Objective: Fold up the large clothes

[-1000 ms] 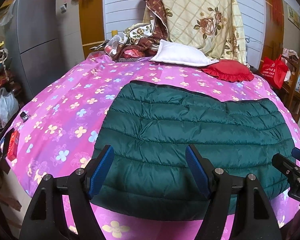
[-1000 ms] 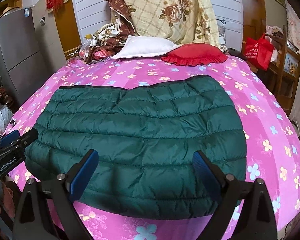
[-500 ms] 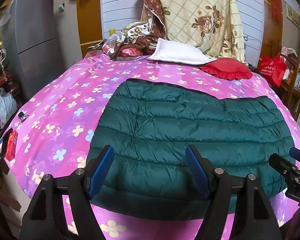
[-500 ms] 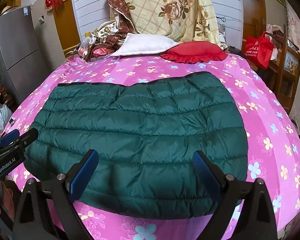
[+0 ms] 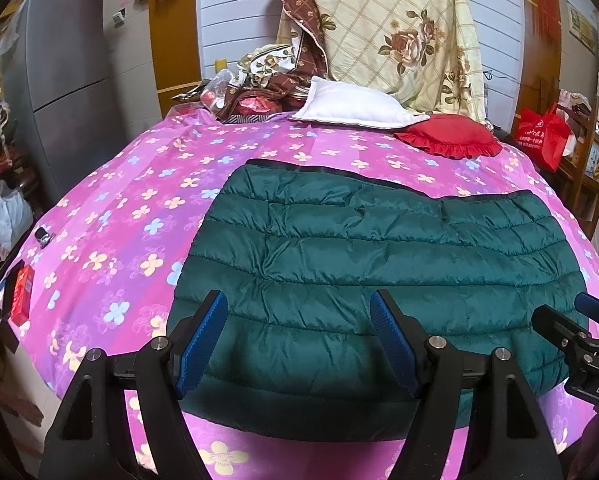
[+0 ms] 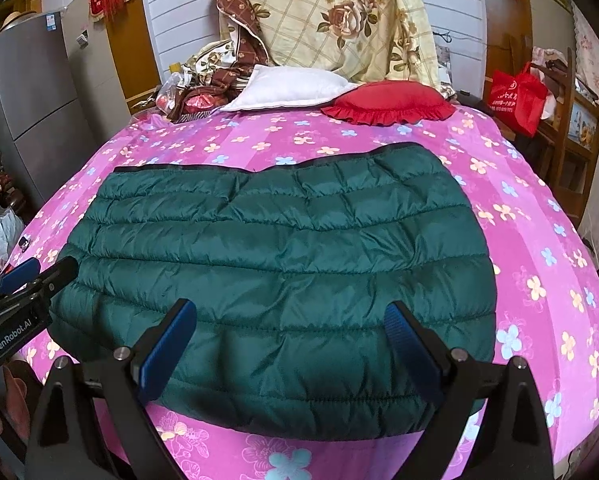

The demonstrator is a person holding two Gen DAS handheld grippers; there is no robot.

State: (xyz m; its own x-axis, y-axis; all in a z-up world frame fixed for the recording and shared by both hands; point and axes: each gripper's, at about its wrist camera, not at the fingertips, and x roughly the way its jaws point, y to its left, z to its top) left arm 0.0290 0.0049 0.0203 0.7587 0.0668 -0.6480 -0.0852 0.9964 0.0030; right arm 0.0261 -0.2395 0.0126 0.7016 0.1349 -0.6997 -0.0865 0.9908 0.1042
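At the near edge of the bed, the left tongs (image 5: 299,340) hang over the hem of the green quilted jacket (image 5: 379,272), blue-padded fingers (image 5: 203,336) spread wide with nothing between them. The right tongs (image 6: 291,344) sit alongside at the same height, equally wide apart, also gripping nothing — each pair shows at the margin of the other's view.

The jacket (image 6: 283,256) lies flat and spread on the bed, folded into a broad rounded slab, dark binding along its far edge, near hem close to the bed's front edge. Whether either pair of tongs touches the fabric cannot be told.

Under it, a pink bedsheet (image 5: 119,220) printed with small flowers. At the head of the bed, a white pillow (image 5: 351,104) with a red ruffled cushion (image 5: 447,140) just beside it, touching. Behind them a cream floral quilt (image 5: 399,28) is heaped against the wall. Off to the left, a grey refrigerator (image 5: 67,80); to the right — a red bag (image 6: 515,96) by wooden shelves.
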